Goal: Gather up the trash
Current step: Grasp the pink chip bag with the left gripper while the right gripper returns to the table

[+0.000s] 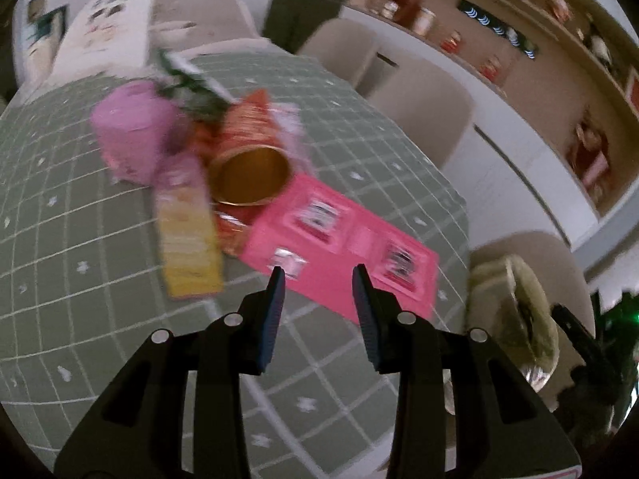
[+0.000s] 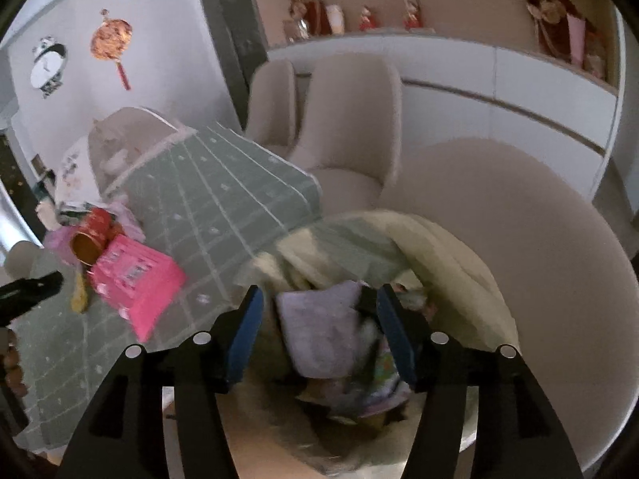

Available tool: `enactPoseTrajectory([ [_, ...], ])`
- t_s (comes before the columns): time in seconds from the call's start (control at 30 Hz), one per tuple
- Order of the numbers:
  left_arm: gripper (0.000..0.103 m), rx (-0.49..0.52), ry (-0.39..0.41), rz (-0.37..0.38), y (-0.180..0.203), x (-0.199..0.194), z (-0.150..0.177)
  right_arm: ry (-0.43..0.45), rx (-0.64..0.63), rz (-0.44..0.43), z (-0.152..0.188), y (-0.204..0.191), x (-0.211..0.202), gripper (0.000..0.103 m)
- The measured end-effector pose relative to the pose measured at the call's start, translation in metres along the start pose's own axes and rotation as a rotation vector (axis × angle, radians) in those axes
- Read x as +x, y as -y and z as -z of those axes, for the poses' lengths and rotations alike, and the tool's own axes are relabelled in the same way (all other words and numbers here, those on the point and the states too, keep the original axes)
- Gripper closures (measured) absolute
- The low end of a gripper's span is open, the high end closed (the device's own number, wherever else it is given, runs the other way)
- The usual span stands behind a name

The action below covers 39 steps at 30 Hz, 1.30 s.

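Observation:
On the green checked tablecloth (image 1: 80,239) lies a blurred heap of trash: a pink flat box (image 1: 343,235), a red and gold can (image 1: 251,167) on its side with its mouth toward me, a yellow packet (image 1: 187,235) and a purple cup-like wrapper (image 1: 131,127). My left gripper (image 1: 319,275) hangs open just above the near edge of the pink box, with nothing between its fingers. My right gripper (image 2: 319,291) is open over a bin lined with a pale yellow bag (image 2: 439,247). A lavender packet (image 2: 319,331) sits loose between its jaws, above other wrappers in the bag.
Beige chairs (image 2: 351,119) stand along the table's far side, and a large one (image 2: 519,219) is right behind the bin. The bin's bag (image 1: 515,303) stands off the table's right edge. White cabinets and shelves with ornaments (image 1: 499,68) line the wall.

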<state>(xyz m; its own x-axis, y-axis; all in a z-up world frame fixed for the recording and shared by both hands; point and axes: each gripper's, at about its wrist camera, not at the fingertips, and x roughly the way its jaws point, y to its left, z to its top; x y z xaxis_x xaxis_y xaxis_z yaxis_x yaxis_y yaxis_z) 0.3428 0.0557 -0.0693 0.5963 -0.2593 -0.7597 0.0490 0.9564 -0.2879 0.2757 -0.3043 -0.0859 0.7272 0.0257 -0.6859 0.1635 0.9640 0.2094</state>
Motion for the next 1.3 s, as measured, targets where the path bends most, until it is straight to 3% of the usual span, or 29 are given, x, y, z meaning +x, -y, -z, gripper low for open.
enactPoseTrajectory([
  [0.1, 0.066, -0.06, 0.019, -0.004, -0.03, -0.004, -0.005, 0.048, -0.045, -0.033, -0.005, -0.027, -0.014, 0.047],
  [0.3, 0.058, -0.147, 0.019, 0.009, -0.089, -0.001, -0.015, 0.055, -0.116, -0.087, -0.012, -0.087, -0.015, 0.047],
  [0.4, 0.058, -0.199, -0.032, 0.037, -0.109, 0.012, -0.019, 0.037, -0.142, -0.114, -0.01, -0.114, -0.01, 0.047],
  [0.6, 0.051, -0.283, -0.024, 0.073, -0.122, 0.038, -0.032, 0.012, -0.231, -0.118, 0.001, -0.165, -0.004, 0.047],
  [0.77, 0.051, -0.224, -0.059, 0.004, -0.117, 0.064, -0.043, 0.022, -0.269, -0.121, 0.006, -0.175, -0.01, 0.047],
  [1.0, 0.051, -0.238, -0.076, -0.005, -0.122, 0.076, -0.044, 0.018, -0.252, -0.091, 0.003, -0.164, -0.009, 0.047],
  [1.03, 0.052, -0.23, -0.085, -0.015, -0.121, 0.076, -0.045, 0.013, -0.251, -0.096, 0.003, -0.163, -0.007, 0.047],
  [1.07, 0.062, -0.227, -0.089, -0.026, -0.12, 0.074, -0.045, 0.011, -0.253, -0.101, 0.003, -0.163, -0.006, 0.047],
  [1.1, 0.078, -0.229, -0.09, -0.027, -0.121, 0.073, -0.044, 0.008, -0.255, -0.107, 0.002, -0.164, -0.004, 0.047],
  [1.2, 0.1, -0.222, -0.118, 0.025, -0.12, 0.069, -0.042, 0.035, -0.258, -0.128, -0.002, -0.169, -0.002, 0.047],
  [1.3, 0.102, -0.185, -0.097, 0.048, -0.121, 0.051, -0.041, 0.077, -0.258, -0.186, -0.011, -0.179, 0.002, 0.047],
])
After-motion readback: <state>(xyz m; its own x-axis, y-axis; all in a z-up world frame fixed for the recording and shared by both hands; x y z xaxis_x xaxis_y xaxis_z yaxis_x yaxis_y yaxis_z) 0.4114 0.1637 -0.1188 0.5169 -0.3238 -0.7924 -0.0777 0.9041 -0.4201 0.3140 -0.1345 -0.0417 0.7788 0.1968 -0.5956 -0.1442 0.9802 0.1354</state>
